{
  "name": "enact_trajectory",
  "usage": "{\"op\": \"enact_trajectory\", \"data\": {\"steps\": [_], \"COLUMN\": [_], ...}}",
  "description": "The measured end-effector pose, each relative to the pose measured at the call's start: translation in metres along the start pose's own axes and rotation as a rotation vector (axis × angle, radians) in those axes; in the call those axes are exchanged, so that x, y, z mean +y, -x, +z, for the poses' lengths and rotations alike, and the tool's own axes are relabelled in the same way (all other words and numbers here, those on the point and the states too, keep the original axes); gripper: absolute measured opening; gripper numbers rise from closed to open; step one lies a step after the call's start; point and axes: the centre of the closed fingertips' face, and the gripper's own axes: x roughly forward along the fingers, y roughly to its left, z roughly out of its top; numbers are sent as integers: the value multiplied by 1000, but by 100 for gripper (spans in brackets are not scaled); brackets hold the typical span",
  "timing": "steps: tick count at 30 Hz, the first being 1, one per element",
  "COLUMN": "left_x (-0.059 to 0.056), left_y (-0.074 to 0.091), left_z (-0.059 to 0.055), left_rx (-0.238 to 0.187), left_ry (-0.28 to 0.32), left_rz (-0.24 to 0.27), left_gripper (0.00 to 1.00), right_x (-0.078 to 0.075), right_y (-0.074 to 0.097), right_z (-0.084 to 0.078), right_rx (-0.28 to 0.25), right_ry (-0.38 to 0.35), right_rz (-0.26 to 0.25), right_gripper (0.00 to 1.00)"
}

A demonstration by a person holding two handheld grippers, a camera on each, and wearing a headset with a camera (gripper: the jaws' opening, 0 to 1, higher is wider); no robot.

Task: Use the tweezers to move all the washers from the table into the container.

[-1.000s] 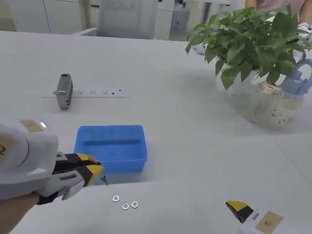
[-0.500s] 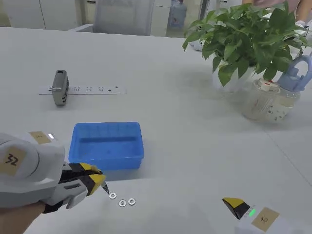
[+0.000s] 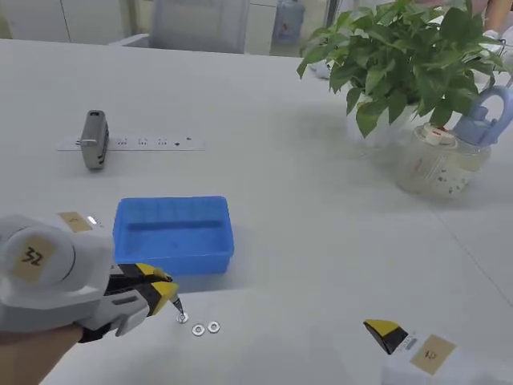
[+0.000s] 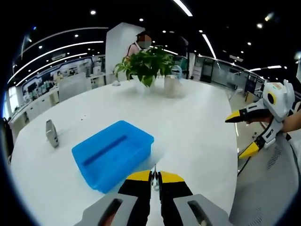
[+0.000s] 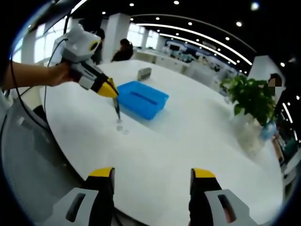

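Beyond the blue container (image 3: 172, 233), on the far side of the white table (image 3: 321, 233), a power strip (image 3: 140, 144) lies with a grey adapter (image 3: 94, 138) plugged into its end. Well off to the far right of the container stand a potted plant (image 3: 401, 48) and a glass jar (image 3: 429, 160). Nothing lies between the container and the three washers (image 3: 198, 327), which sit in a small cluster on the table just in front of its near wall. The left gripper (image 3: 168, 295) has its jaws pressed together on the tweezers (image 3: 176, 306). The tweezers point down from the jaws, with their tip at the leftmost washer; whether that washer is pinched cannot be told. In the right gripper view the tweezers hang steeply from the yellow jaw tips, just above the washers. The left gripper comes in low from the container's near left corner, on a forearm (image 5: 33, 73) held about level. The right gripper (image 5: 151, 176) hovers to the near right of the container, well apart from it, its jaws spread wide and holding nothing.
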Motion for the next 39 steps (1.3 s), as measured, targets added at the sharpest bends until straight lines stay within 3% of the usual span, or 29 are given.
{"op": "enact_trajectory", "data": {"steps": [12,17,18,34,39], "left_x": [1,-3,-4,-7,-4], "left_y": [0,-3,-4,-7,-2], "left_z": [-3,-4,-1,2,13], "left_rx": [21,60,45,58,39], "left_ry": [-45,-115,-122,-170,-169], "left_rz": [3,-9,-10,-49,-48], "left_gripper": [2,2,2,0,0], "right_x": [1,1,1,0,0], "right_y": [0,0,0,0,1], "right_z": [0,0,0,0,0], "right_rx": [3,6,5,7,3], "right_ry": [4,7,6,10,10], "right_rz": [2,0,1,-4,-5], "right_gripper": [62,62,62,60,60]}}
